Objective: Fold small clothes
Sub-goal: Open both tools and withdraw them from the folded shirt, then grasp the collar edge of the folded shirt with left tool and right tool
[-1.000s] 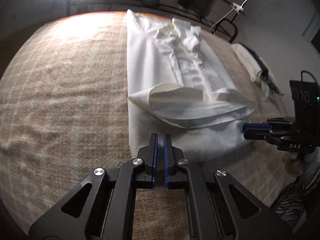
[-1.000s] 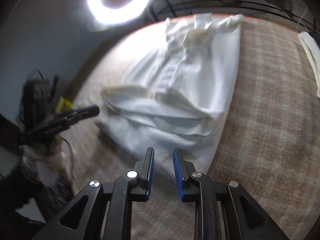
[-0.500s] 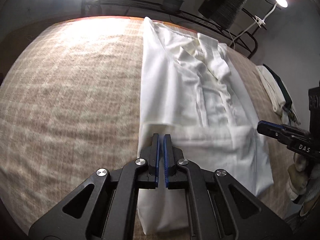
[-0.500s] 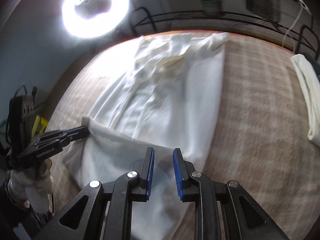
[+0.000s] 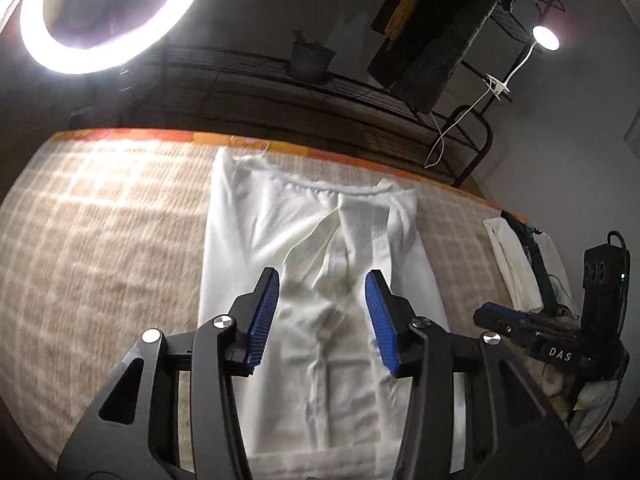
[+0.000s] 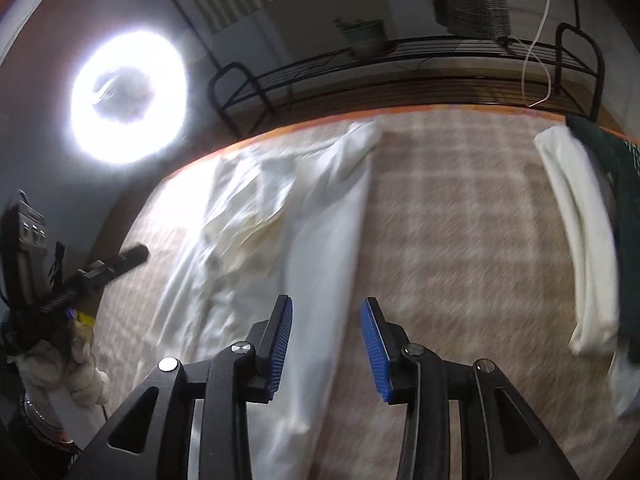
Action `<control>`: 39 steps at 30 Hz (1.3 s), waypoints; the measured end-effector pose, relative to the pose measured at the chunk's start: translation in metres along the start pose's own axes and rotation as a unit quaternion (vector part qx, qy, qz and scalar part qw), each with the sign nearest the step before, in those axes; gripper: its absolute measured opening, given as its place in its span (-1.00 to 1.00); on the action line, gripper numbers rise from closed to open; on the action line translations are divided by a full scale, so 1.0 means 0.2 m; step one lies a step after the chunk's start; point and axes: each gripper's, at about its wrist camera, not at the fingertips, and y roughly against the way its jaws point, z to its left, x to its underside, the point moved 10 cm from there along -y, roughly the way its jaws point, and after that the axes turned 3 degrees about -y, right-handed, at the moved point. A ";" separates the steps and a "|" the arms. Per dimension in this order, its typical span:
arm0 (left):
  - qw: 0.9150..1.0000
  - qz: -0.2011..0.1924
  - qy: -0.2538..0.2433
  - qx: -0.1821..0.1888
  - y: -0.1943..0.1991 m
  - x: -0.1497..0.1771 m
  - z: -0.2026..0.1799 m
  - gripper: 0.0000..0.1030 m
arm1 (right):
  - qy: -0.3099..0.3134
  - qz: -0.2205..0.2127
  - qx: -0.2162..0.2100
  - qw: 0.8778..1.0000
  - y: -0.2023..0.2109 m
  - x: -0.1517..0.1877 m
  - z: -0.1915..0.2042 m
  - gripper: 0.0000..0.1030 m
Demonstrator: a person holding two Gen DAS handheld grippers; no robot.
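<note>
Checked tan blanket covers the table, orange border along the far edge; motion blur in both wrist views, detail soft. White garment lies flat on it in a long strip, long axis running straight away from the cameras toward the far edge, gathered band at the far end, loose creases down the middle; near end passes under the left claw. Whether the near part is already doubled over cannot be told. Folded white cloth with something dark beside it sits well apart at the right side of the blanket, looks like finished pieces. Left claw hangs directly over the garment's midline, blue pads spread wide, nothing between them. Right claw also spread wide and empty, placed at the garment's right long edge: its left finger over white cloth, its right finger over bare blanket. In the left view the right claw shows to the right, off the garment's edge. Judgement: the garment lies ahead of and beneath both claws, lengthwise to them, so the next fold likely turns on the near end or a long edge; left is nearer the centre, right nearer the right edge. Ring light glares at the far left, small lamp far right.
</note>
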 end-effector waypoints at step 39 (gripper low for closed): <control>0.998 -0.019 -0.009 -0.059 -0.28 -0.43 0.43 -0.47 | -0.064 -0.044 -0.009 0.997 -0.44 -0.76 -0.34 -0.38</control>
